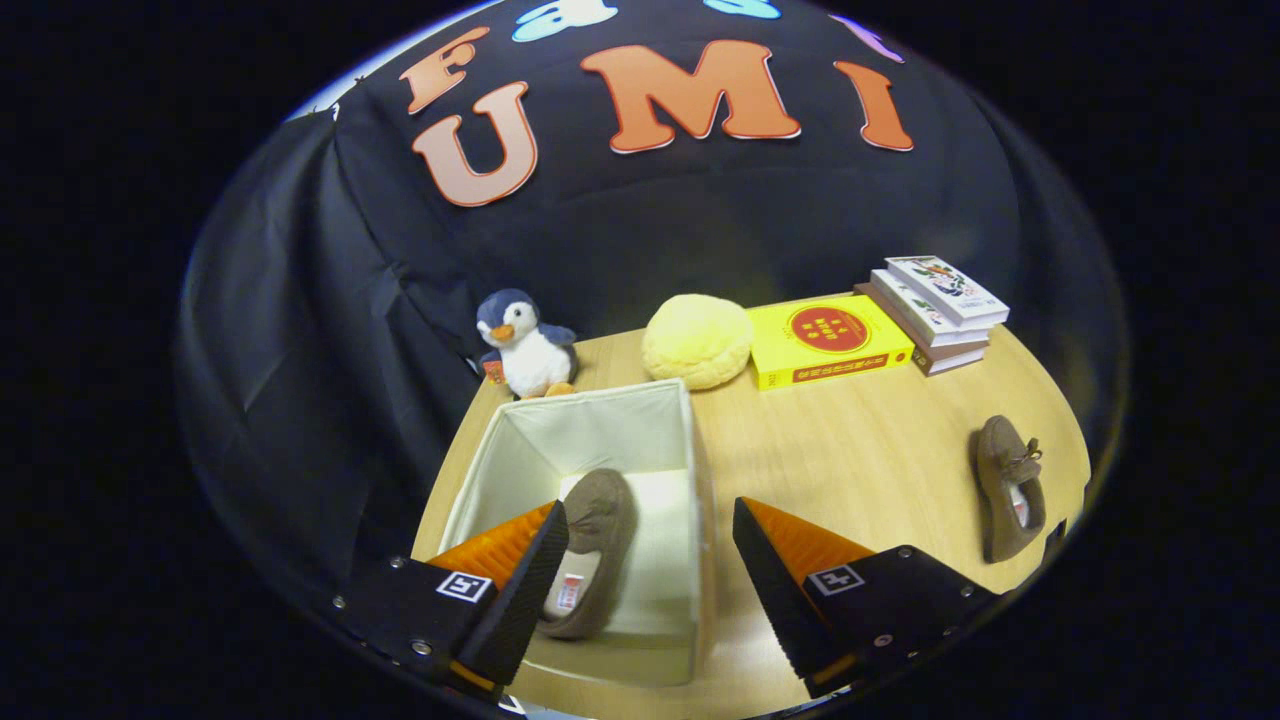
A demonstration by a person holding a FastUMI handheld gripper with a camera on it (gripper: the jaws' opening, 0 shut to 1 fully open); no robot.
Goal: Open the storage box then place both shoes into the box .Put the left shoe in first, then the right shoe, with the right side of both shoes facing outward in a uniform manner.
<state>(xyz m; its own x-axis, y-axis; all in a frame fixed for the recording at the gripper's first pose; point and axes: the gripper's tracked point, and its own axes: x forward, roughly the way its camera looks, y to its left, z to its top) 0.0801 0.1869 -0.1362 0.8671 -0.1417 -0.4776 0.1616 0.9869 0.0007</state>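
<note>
Open fabric storage box (600,420) on the wooden table (850,450), lid off, sits between and just ahead of the fingers. One brown moccasin shoe (590,545) lies inside, on the box floor, just beside the left finger (520,590); long axis runs front to back, toe away from the gripper (645,585), opening up. Second brown shoe (1008,485) lies on the table well to the right, beyond the right finger, tipped on its side, long axis also roughly front to back. Jaws spread wide, holding nothing, no visible contact. Behind the box: plush penguin (525,345), yellow round plush (697,340), yellow book (828,340), stacked books (940,310).
</note>
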